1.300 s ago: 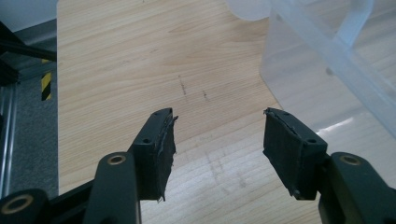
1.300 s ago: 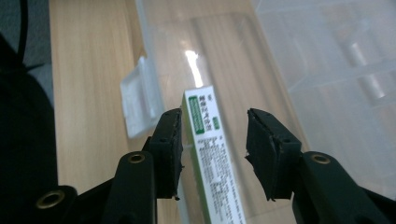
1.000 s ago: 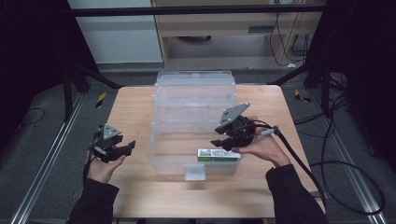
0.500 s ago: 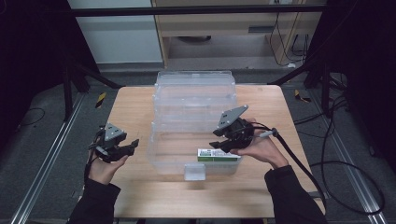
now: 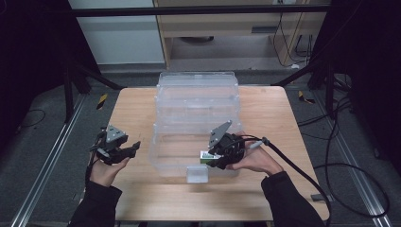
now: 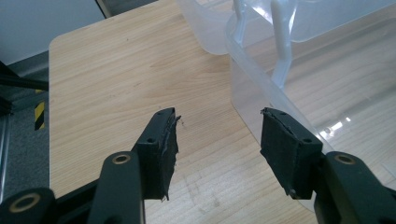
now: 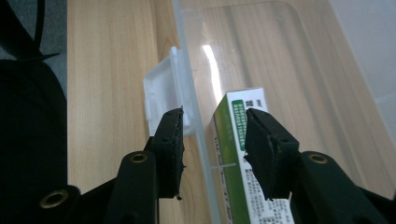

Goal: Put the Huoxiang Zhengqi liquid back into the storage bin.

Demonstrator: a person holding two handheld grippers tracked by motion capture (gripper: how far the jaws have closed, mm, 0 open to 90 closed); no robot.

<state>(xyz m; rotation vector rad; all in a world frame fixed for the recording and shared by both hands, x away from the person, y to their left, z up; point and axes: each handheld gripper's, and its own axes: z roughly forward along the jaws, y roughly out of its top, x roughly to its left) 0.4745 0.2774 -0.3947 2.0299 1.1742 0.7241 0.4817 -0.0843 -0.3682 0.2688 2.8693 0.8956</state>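
1. Hands first: the person's forearms come in from the near edge of the wooden table (image 5: 137, 109), one gripper in each hand.

2. The left hand (image 5: 105, 171) sits palm-up near the left edge, cradling the left gripper (image 5: 135, 146) from below. Gripper's roughly level, pointing across at the clear plastic bin (image 5: 198, 101), which sits a little way off from its tips.

3. In the left gripper view the jaws are spread wide with only bare tabletop between the pads (image 6: 169, 154). Bin wall is just off the right-hand jaw; can't tell if it touches.

4. The right hand (image 5: 255, 161) holds the right gripper (image 5: 218, 160) from behind, tipped down and pointing leftward along the bin's front wall, cable trailing off behind the wrist.

5. Right gripper view: the jaws straddle the bin's front wall. One jaw is outside, next to the white latch (image 7: 163, 95); the other is inside the bin, over the green and white box (image 7: 240, 154).

6. Those jaws are about half apart and have just been closing. The wall and the near edge of the box are between them, but I see gaps at the pads, so no pinch on anything.

7. The box lies flat on the bin floor, tucked against the front wall, right under the right gripper's tips and running back toward the hand.
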